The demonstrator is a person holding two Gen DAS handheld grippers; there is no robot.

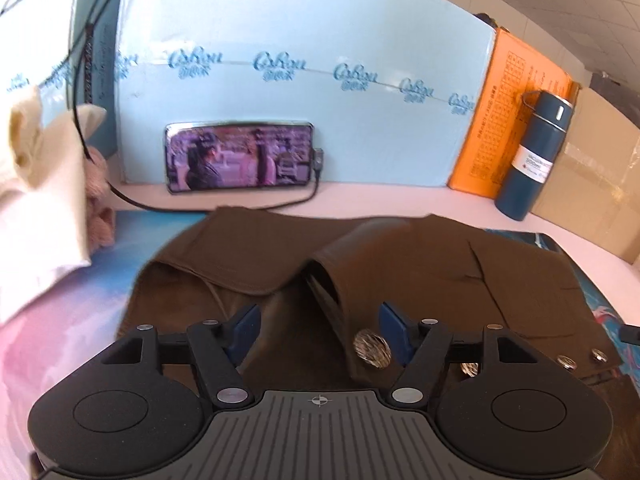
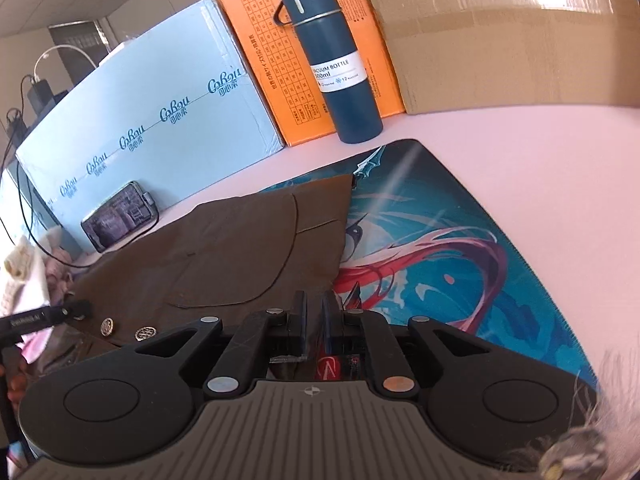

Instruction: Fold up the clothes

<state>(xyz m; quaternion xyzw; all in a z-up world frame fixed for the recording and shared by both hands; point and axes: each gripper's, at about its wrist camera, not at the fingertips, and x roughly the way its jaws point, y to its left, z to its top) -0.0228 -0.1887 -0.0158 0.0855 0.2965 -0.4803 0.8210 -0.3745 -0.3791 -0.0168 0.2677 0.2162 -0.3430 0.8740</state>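
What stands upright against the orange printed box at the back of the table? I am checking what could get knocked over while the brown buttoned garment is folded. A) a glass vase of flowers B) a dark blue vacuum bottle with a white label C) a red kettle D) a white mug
B: the dark blue vacuum bottle stands upright right in front of the orange printed box, beyond the brown buttoned garment.

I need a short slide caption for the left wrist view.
Open left gripper above a brown garment.
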